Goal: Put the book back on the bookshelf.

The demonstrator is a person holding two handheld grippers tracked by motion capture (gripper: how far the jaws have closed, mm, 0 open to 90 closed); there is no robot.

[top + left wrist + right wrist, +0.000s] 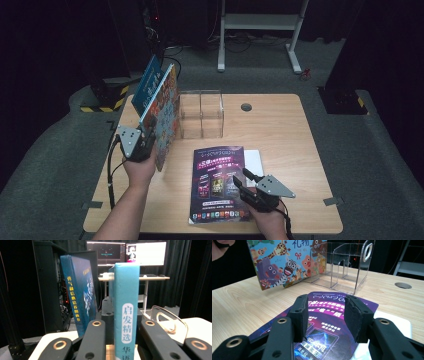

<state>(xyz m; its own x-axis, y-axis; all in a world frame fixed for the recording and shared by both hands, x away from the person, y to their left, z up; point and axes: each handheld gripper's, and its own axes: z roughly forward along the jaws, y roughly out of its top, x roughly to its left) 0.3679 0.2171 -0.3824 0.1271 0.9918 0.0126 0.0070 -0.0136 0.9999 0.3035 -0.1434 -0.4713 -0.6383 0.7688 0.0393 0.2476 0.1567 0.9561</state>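
Pale wooden worktop (pixel 280 125): left tongs (pixel 142 142) clamp upright teal-spined picture book (pixel 126 312), likely bound for clear acrylic rack (pixel 201 114); right tongs (pixel 325 315) gape above purple glossy magazine (pixel 220 182).

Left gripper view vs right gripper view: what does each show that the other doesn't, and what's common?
Left gripper view: the teal book spine clamped between the left tongs, a dark blue book beside it, and monitors on a desk behind.

Right gripper view: the open right tongs above the purple flyer, and the illustrated animal cover.

Both: the clear acrylic holder and the wooden table.
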